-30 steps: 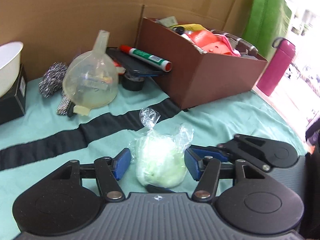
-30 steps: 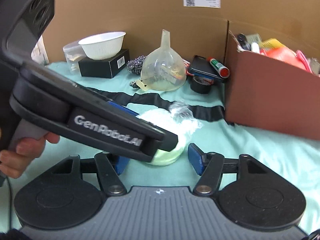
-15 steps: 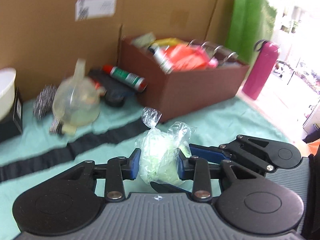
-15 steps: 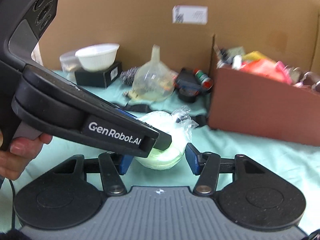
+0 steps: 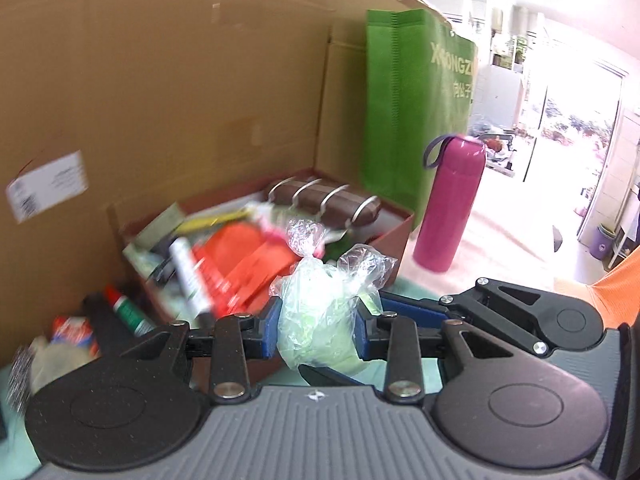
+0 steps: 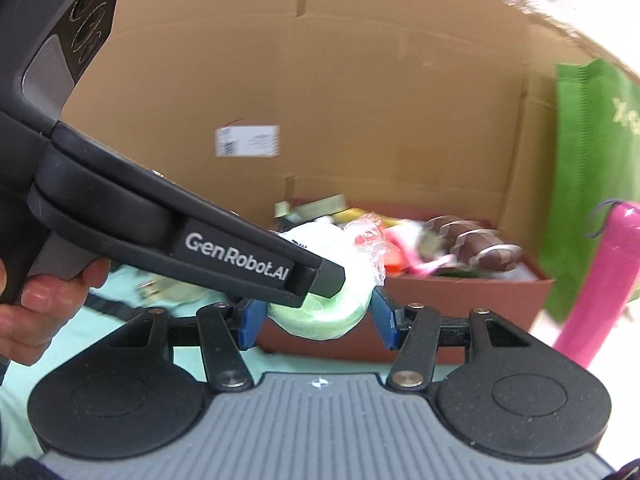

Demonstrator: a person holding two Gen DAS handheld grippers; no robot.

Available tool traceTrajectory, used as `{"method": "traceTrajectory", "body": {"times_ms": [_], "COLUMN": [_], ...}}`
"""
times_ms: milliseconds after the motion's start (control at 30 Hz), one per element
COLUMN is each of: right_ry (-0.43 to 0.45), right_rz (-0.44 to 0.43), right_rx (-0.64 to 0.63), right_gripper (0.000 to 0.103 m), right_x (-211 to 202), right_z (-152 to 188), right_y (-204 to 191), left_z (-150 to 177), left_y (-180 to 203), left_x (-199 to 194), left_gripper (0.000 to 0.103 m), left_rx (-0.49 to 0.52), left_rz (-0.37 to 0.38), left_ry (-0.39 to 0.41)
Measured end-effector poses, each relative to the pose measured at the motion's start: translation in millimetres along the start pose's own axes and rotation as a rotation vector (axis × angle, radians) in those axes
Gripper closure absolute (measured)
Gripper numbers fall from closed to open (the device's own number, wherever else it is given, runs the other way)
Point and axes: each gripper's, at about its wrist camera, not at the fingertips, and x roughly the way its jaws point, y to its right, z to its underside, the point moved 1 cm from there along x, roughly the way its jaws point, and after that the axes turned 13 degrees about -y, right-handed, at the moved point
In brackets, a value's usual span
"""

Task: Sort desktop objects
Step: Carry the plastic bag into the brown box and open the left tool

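Note:
My left gripper (image 5: pixel 316 330) is shut on a clear plastic bag holding a pale green round thing (image 5: pixel 320 320), lifted above the teal cloth in front of the brown box (image 5: pixel 394 236). The same bag (image 6: pixel 328 312) shows in the right wrist view, between the blue pads of my right gripper (image 6: pixel 318 326), which stand a little apart from it, so that gripper is open. The left gripper's black body (image 6: pixel 192 248) crosses that view from the left. The brown box (image 6: pixel 460 296) is full of mixed items.
A pink bottle (image 5: pixel 450 204) and a green bag (image 5: pixel 412 112) stand right of the box. A cardboard wall (image 5: pixel 180 100) rises behind. A red-capped marker (image 5: pixel 124 308) and other blurred items lie at the left on the teal cloth (image 6: pixel 120 320).
My left gripper closed on the bag, lifted it off the cloth and carried it right toward the brown box. My right gripper followed alongside, staying open.

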Motion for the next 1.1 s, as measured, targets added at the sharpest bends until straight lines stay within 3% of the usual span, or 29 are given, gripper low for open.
{"method": "traceTrajectory", "body": {"times_ms": [267,433,633,767,933,967,1000,1033,1067,1100], "right_ry": [0.024,0.012,-0.027,-0.064,-0.066,-0.064,-0.061,-0.060,-0.054,-0.047], "right_rz": [0.057,0.079,0.038,0.082,0.051,0.052,0.055,0.057,0.060,0.066], "right_rx": [0.070,0.082,0.138,0.116,0.111,0.112,0.111,0.107,0.100,0.096], "right_gripper": [0.048,0.056,0.065,0.073,0.072,0.071,0.069,0.063,0.051,0.047], "right_x": [25,50,82,105,120,121,120,119,116,112], "right_z": [-19,-29,-33,-36,-34,-34,-33,-32,-31,-30], "right_y": [59,91,123,136,144,144,143,141,139,136], "left_z": [-51,-70,-84,-91,-89,-86,-83,-79,-75,-70], "left_y": [10,8,6,8,-7,-9,-9,-9,-9,-8], "left_x": [50,81,114,134,138,136,134,129,124,117], "left_gripper": [0.066,0.066,0.069,0.070,0.069,0.064,0.054,0.046,0.027,0.013], "left_rx": [0.023,0.021,-0.009,-0.007,-0.058,-0.065,-0.065,-0.066,-0.066,-0.071], "left_rz": [0.032,0.049,0.083,0.072,0.122,0.136,0.159,0.187,0.215,0.219], "left_ry": [-0.016,-0.055,-0.080,-0.105,-0.100,-0.093,-0.083,-0.080,-0.077,-0.071]}}
